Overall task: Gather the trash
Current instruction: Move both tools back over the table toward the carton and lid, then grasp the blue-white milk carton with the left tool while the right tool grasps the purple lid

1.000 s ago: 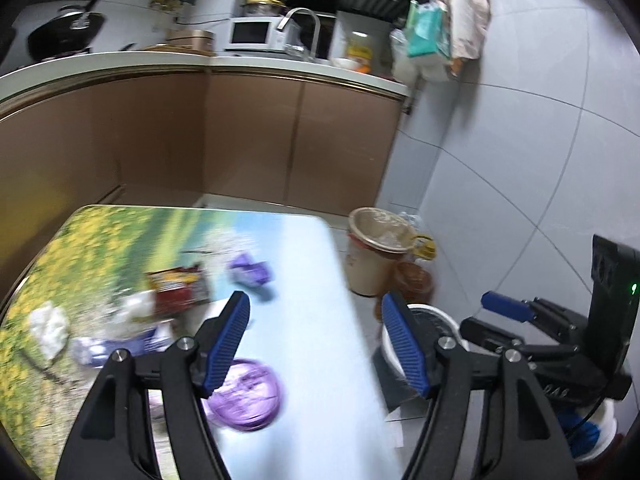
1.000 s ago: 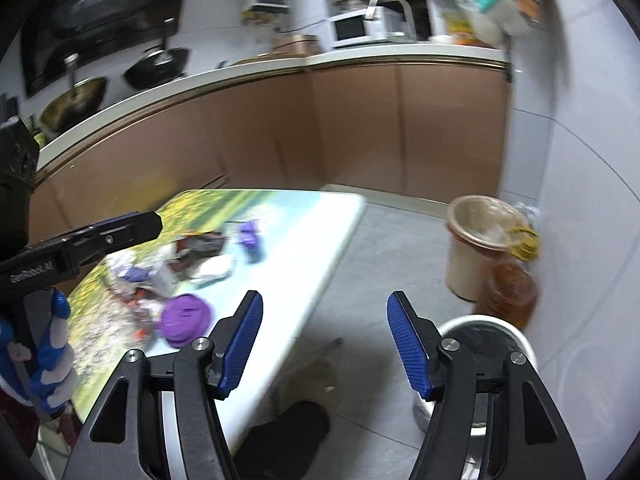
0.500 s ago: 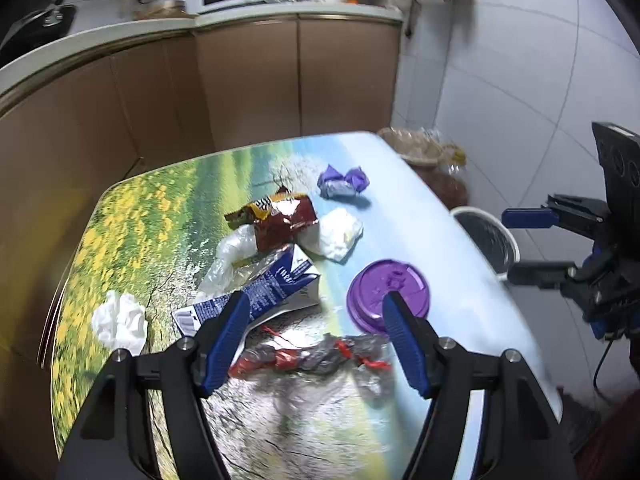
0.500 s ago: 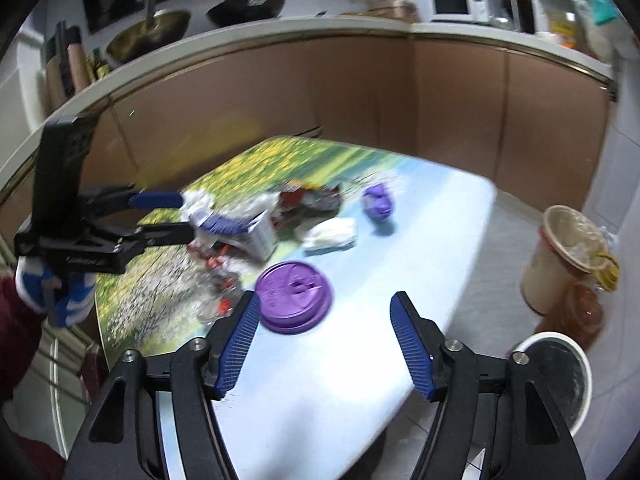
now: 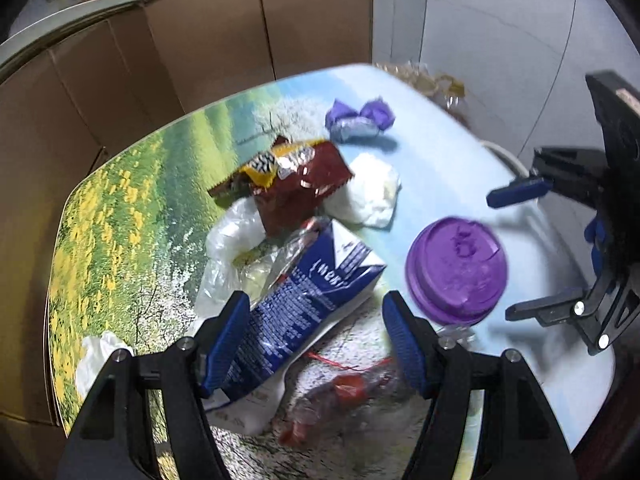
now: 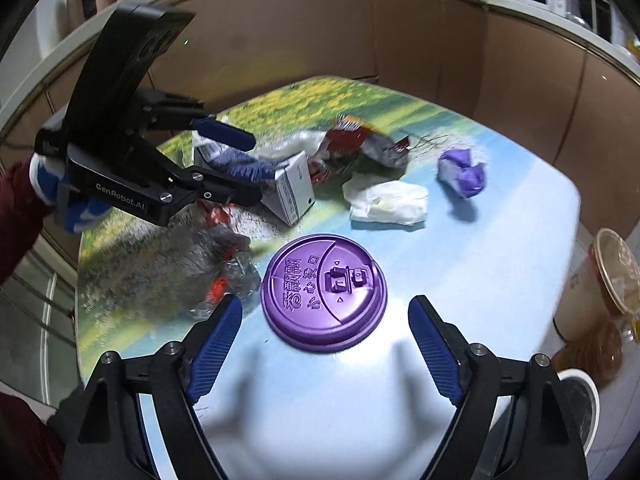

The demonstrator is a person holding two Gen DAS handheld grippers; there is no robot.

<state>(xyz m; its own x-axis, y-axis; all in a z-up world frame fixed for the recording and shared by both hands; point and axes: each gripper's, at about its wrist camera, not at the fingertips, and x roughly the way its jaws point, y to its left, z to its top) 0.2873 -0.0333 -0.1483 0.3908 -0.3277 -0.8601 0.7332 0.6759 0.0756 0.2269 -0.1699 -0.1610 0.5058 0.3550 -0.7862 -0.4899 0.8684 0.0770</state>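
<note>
Swung down over the counter (image 6: 500, 240) since before, both spread and empty: right gripper (image 6: 325, 334), just widened, framing purple lid (image 6: 324, 292); left gripper (image 5: 316, 340) above blue carton (image 5: 304, 300), lid at 3 o'clock.

Hidden and unclear items, as we find them

We cannot read the blurred print on the blue carton (image 5: 304, 312); the left gripper (image 5: 316, 344) covers its lower end, and the bin (image 6: 576, 404) is cut off.
</note>
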